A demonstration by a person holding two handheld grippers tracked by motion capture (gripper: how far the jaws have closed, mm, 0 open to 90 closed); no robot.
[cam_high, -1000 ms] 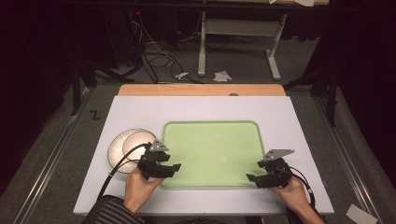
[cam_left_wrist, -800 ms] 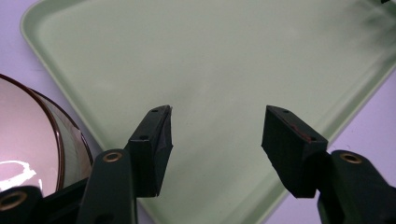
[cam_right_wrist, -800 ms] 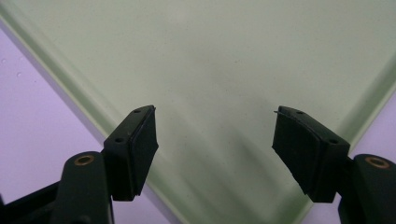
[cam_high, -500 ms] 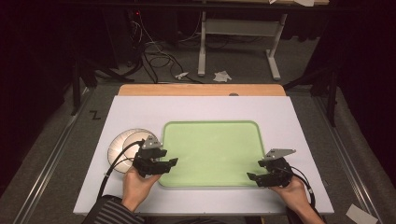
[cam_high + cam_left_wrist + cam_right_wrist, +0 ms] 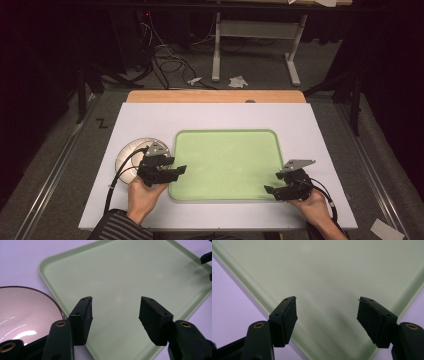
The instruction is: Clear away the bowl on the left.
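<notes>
Both tongs, left (image 5: 177, 170) and right (image 5: 270, 190), hang spread over the bare green tray (image 5: 227, 150); a bowl (image 5: 131, 151) sits beside the tray.

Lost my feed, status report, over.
Left gripper open at the green tray's left edge, beside the bowl. Right gripper open over its near right corner. Tray empty, nothing blocking.

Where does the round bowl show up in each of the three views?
High view: the bowl sits left of the green tray, partly under the left gripper.
Left gripper view: bowl at lower left, beside the left jaw.
Right gripper view: not in it.
Shared landmark: the tray.
</notes>
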